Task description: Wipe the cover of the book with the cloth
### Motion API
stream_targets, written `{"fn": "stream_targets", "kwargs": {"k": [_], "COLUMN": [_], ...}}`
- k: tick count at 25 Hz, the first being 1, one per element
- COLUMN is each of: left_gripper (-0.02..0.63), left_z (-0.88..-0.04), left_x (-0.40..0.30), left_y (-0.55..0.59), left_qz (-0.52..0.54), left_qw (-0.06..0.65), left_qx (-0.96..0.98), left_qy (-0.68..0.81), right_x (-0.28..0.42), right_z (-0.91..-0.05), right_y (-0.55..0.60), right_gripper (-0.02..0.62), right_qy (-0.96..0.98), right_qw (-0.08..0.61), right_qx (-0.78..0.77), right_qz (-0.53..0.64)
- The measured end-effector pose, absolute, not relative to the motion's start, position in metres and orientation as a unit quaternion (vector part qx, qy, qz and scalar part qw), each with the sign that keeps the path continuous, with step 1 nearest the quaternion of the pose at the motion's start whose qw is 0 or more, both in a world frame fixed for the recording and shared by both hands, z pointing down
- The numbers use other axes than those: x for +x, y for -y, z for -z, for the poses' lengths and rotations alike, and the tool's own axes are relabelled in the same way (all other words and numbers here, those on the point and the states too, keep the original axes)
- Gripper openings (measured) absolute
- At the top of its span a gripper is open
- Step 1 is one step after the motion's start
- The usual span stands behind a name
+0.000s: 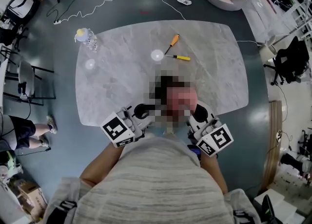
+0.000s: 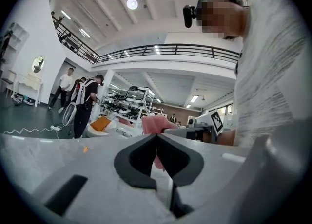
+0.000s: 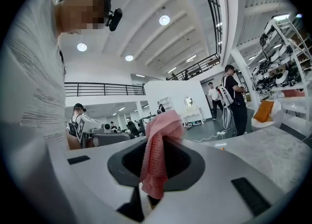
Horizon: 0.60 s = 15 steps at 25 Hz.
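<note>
A hall with a grey floor (image 1: pixel 131 11) surrounds the pale marbled bench (image 1: pixel 214 72), which bears a bottle (image 1: pixel 87 37) and two screwdrivers (image 1: pixel 181 58); no book shows in any view. The pink cloth (image 3: pixel 155 169) is held off the bench by the person's chest. The left tongs (image 2: pixel 157 136) and right tongs (image 3: pixel 156 140) each pinch it, probably to spread it for wiping.

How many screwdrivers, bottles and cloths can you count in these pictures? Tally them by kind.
Screwdrivers: 2
Bottle: 1
Cloth: 1
Total: 4
</note>
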<state>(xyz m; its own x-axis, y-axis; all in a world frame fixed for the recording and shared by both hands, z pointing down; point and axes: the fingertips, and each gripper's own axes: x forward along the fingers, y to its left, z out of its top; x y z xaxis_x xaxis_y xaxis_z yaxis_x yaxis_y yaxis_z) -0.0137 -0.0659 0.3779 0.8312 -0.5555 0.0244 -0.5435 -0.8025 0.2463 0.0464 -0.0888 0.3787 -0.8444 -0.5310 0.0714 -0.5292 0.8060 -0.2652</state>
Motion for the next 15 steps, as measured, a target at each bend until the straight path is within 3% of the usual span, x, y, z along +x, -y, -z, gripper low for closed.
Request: {"fn": "stream_targets", "kwargs": {"k": [15], "left_gripper": [0.015], "left_z": [-0.377], "left_x": [0.016], "left_y": [0.031], "left_qz": [0.041], "left_qw": [0.127], "left_qx": [0.956], "left_qy": [0.260], "right_x": [0.052], "right_z": [-0.380], "right_y": [0.055], "right_gripper": [0.052], "right_qy": [-0.964], "right_qw": [-0.010], "right_qx": [-0.231], "right_qz": [0.134]}}
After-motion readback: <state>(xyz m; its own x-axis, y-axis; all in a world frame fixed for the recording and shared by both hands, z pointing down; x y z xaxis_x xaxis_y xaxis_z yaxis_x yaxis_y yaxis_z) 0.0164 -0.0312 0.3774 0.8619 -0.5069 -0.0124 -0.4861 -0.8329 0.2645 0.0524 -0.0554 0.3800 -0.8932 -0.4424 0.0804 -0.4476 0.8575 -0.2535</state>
